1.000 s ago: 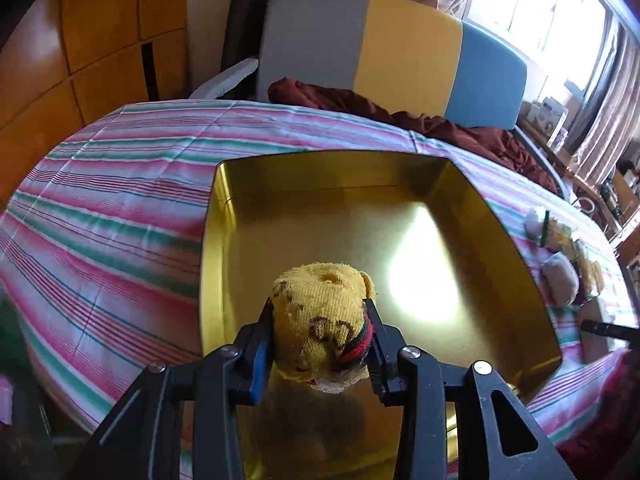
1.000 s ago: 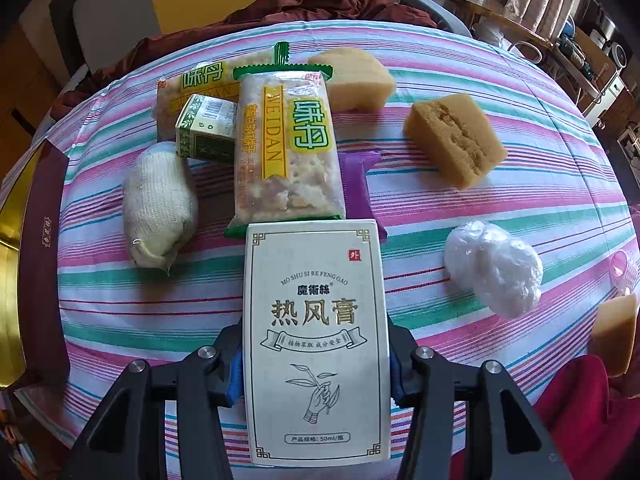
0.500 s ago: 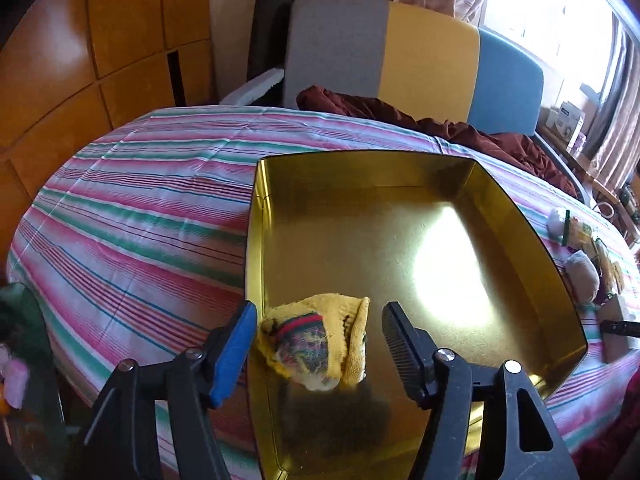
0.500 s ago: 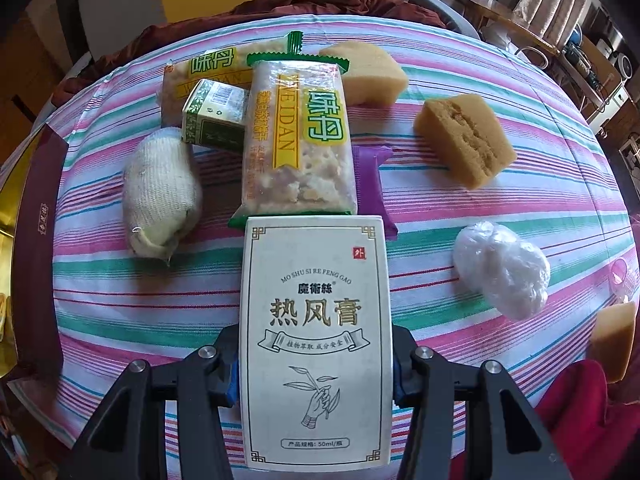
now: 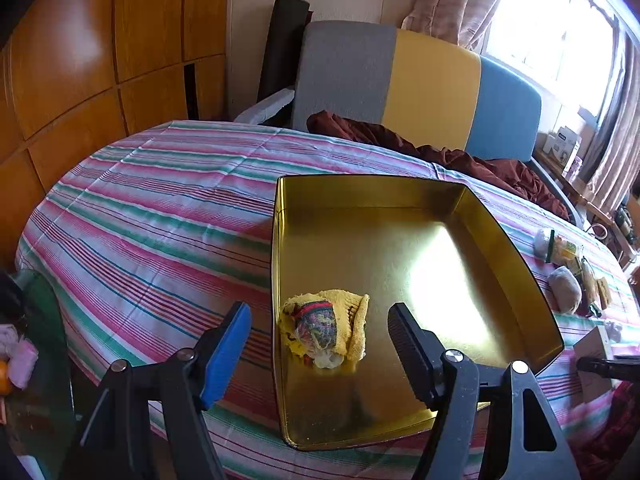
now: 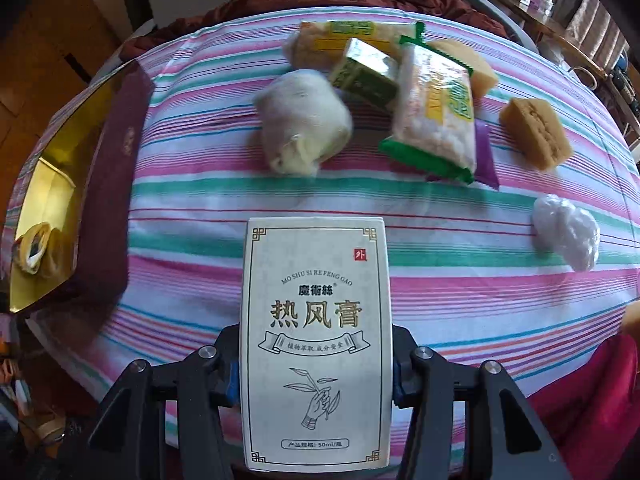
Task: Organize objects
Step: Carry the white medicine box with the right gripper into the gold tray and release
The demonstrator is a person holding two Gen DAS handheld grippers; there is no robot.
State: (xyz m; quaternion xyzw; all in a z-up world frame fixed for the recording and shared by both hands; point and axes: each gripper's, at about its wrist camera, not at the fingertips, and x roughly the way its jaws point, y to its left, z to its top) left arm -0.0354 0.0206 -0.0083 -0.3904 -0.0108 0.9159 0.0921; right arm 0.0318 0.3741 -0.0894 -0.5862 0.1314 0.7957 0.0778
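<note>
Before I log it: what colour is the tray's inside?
Shiny gold tray, seen best from the left wrist; its outer wall looks dark maroon from the right wrist.

Window [image 5: 556, 36] daylight glares off the gold tray [image 5: 440, 264]; fisheye-bent edges, slight blur.

One gold tray [image 5: 500, 240], two cracker packets [image 6: 436, 120], two sponge blocks [image 6: 536, 132], two white boxes [image 6: 316, 340].
</note>
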